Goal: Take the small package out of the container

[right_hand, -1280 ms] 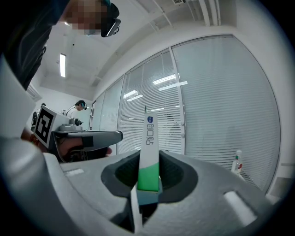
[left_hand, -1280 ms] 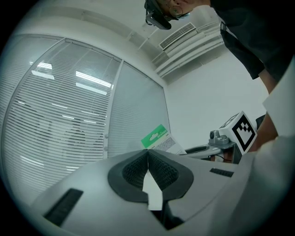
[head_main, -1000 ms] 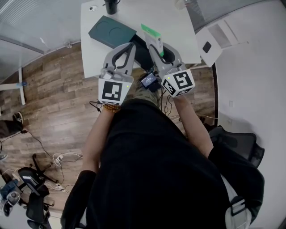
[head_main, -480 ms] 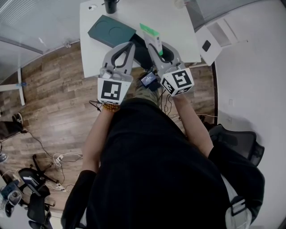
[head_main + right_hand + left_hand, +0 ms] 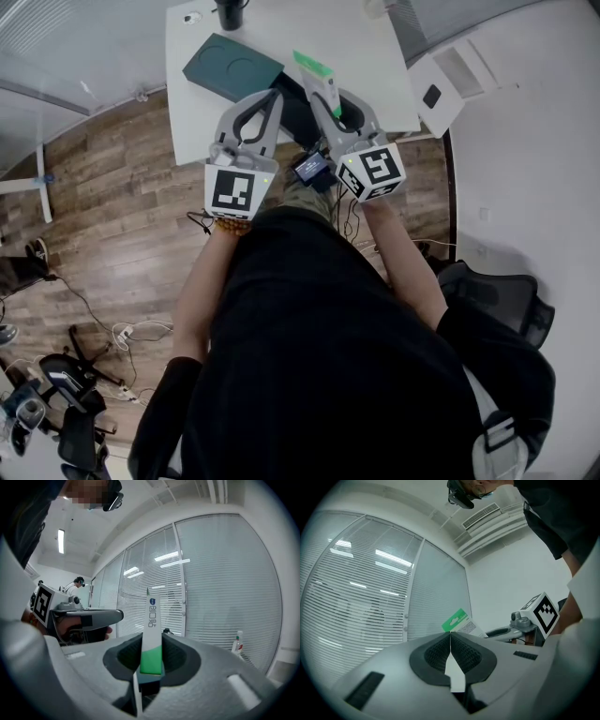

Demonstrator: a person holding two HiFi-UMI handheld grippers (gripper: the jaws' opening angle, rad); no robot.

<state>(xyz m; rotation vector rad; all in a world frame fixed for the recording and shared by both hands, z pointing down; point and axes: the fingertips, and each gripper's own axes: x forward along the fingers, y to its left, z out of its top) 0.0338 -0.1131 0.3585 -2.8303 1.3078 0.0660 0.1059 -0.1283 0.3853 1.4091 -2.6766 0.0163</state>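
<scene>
My right gripper [image 5: 323,97] is shut on the small package [image 5: 317,73], a flat green and white sachet that stands up out of the pads above the white table [image 5: 375,56]. In the right gripper view the package [image 5: 151,637] is pinched edge-on between the two dark pads. Just to its left, my left gripper [image 5: 274,95] is shut with nothing in it; its pads meet at the tips [image 5: 450,638]. From there the package [image 5: 460,623] shows beyond the jaws. A dark green flat container [image 5: 232,66] lies on the table, left of both grippers.
A black cup [image 5: 232,13] stands at the table's far edge. A white box [image 5: 448,89] sits to the right of the table. A small screen device [image 5: 310,167] hangs between my arms. Cables and chair bases lie on the wooden floor [image 5: 103,216] at the left.
Almost nothing differs. Both grippers stay raised over the table's near edge, and the package in the right one has drifted very slightly to the left.
</scene>
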